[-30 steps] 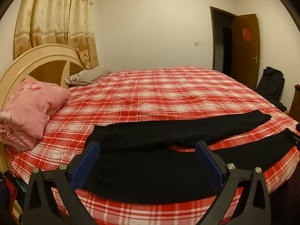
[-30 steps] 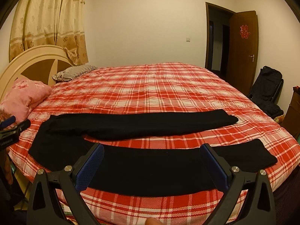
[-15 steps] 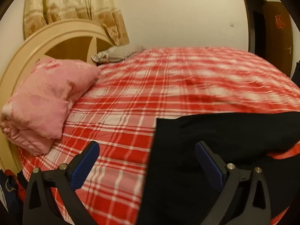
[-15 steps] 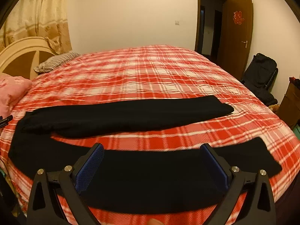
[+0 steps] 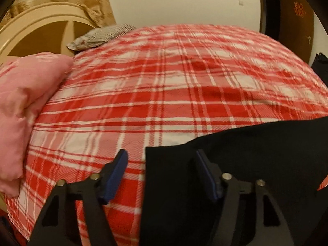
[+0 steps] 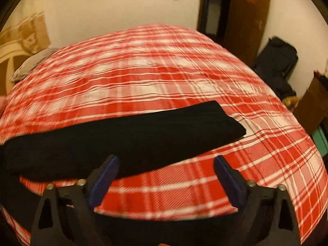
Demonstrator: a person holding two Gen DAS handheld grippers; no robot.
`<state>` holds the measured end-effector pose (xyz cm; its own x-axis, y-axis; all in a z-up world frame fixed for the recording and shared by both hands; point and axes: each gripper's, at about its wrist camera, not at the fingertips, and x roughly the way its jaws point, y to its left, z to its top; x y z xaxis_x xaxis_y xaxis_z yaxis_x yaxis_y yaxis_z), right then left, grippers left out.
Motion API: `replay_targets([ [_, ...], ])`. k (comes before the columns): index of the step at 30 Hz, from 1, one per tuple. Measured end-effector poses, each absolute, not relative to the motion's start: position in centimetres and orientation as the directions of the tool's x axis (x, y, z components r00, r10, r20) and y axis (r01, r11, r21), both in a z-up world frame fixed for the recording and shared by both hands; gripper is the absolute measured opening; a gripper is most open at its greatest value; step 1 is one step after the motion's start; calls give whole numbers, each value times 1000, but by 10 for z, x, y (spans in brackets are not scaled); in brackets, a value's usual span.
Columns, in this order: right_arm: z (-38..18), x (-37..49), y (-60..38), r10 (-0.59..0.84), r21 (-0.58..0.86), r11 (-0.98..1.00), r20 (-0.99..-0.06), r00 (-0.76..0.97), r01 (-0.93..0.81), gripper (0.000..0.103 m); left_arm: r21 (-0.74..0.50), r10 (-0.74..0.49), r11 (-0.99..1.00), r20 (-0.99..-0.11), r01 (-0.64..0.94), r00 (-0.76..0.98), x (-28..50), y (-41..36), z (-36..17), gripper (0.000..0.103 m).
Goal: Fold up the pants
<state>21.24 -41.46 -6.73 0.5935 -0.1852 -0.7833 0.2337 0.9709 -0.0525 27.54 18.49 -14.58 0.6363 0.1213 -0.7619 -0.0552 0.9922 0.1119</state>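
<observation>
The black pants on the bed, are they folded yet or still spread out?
Spread out, unfolded: in the right wrist view the black pants lie flat on the plaid bedspread, legs apart with red plaid between them.

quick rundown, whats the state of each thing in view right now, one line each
black pants: spread flat on the bed, legs apart, not yet folded
left gripper: jaws have just been closing, straddling the pants' edge, not gripping
right gripper: jaws have just been closing, nothing gripped
door: open
pink quilt: bunched by the headboard

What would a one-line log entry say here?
stage: reaching | pants: unfolded on bed | left jaws: closing, astride waist edge | right jaws: closing, empty
</observation>
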Motion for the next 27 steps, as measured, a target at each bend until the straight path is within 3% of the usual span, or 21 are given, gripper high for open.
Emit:
replay_targets([
  [4,-69,242,-465,-222,-32,943,-801,556,330,89,95,82,995,-788,-11,610,280,184,-156,51],
  [6,-71,256,-485,-242,-35,930,-807,539,365,88,95,77,995,-786,-4,613,281,184,-159,50],
  [10,-82,288,-524,-269,-41,907,-822,502,418,84,70,39,997,-791,26,610,283,183,-158,37],
  [13,-94,310,-541,-251,-29,907,-838,484,419,84,82,49,996,-794,28,606,285,181,-158,38],
  [16,-107,330,-559,-214,15,904,-848,485,426,84,120,92,993,-788,6,609,286,179,-157,49],
  [23,-139,355,-570,-178,10,919,-881,438,394,83,168,115,985,-792,32,599,290,172,-158,48],
  [24,-140,355,-569,-182,2,923,-879,441,385,74,160,105,986,-796,39,597,291,173,-158,46],
  [25,-140,356,-566,-178,-5,930,-880,440,368,59,146,88,988,-800,49,594,291,173,-158,36],
  [26,-140,356,-564,-174,-8,936,-880,443,351,49,128,65,990,-806,65,588,292,173,-158,27],
  [27,-139,356,-563,-162,-2,942,-878,450,335,30,122,54,990,-808,76,586,292,172,-158,23],
])
